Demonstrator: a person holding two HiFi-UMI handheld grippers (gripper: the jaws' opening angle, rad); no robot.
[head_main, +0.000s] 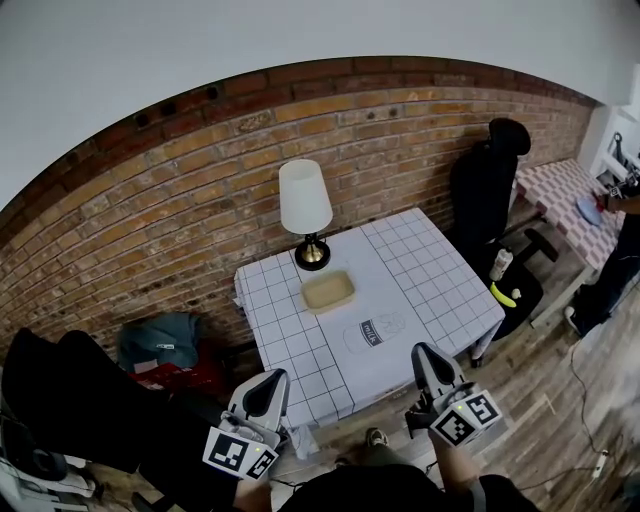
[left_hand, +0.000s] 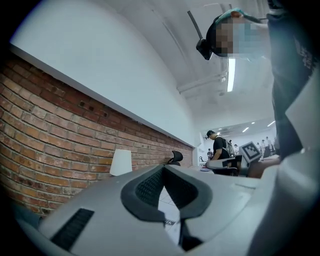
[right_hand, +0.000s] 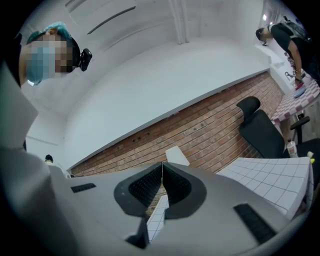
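Note:
My left gripper (head_main: 268, 388) and right gripper (head_main: 430, 362) hover side by side before the near edge of a small table (head_main: 440, 280) with a white grid cloth. Both are shut with nothing between the pads, as the left gripper view (left_hand: 163, 169) and the right gripper view (right_hand: 162, 166) show. On the table stand a lamp with a white shade (head_main: 305, 197), a shallow beige tray (head_main: 328, 291) and a white milk carton (head_main: 374, 331) lying flat. The carton is the thing nearest both grippers. The lamp shade (left_hand: 121, 162) (right_hand: 176, 154) shows past each gripper's jaws.
A brick wall (head_main: 170, 190) runs behind the table. A black office chair (head_main: 488, 180) stands at the right, with a bottle (head_main: 500, 263) and a yellow object (head_main: 504, 295) below it. A person (head_main: 620, 250) stands by a red-checked table (head_main: 556, 190). Bags (head_main: 160, 345) lie at the left.

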